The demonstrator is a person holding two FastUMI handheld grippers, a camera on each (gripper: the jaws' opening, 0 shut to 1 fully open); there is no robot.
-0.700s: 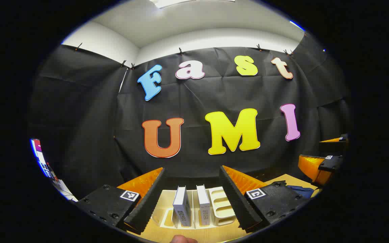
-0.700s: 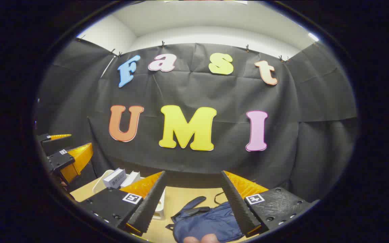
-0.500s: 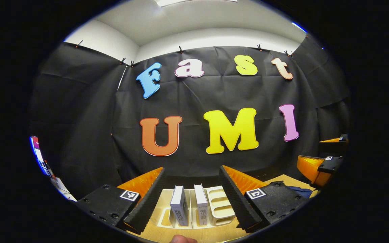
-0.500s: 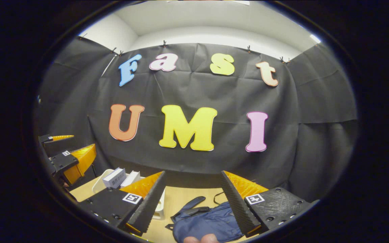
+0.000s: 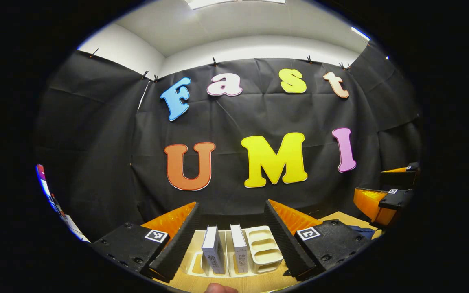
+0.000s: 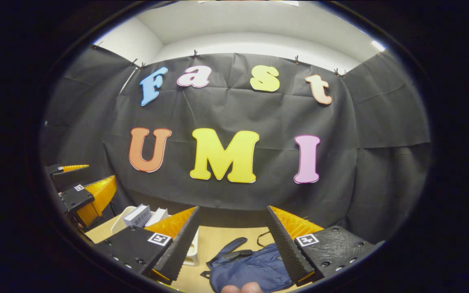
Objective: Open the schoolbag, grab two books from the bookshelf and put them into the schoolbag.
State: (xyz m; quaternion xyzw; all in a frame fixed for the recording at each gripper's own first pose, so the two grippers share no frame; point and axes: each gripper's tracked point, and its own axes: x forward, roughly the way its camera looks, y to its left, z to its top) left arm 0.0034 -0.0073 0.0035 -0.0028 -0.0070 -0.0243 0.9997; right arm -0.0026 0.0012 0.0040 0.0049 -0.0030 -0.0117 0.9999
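Observation:
In the left gripper view my left gripper (image 5: 232,206) is open above a cream bookshelf rack (image 5: 264,250) that holds two upright white books (image 5: 213,254), (image 5: 239,252) side by side. Nothing lies between its fingers. In the right gripper view my right gripper (image 6: 233,211) is open over a dark blue schoolbag (image 6: 247,270) lying flat on the wooden table (image 6: 218,240). The books (image 6: 137,215) and rack stand to its left. The left gripper (image 6: 84,191) shows at the far left there, and the right gripper (image 5: 389,195) at the far right of the left gripper view.
The black cloth wall closes the table's back side just behind the rack and the bag. A fingertip (image 6: 242,288) shows at the bottom edge of the right gripper view. A bag strap (image 6: 265,238) lies on the table behind the schoolbag.
The left gripper has drifted slightly, so the books and rack now sit a little left and lower between its fingers. The right gripper has barely moved. Both stay open.

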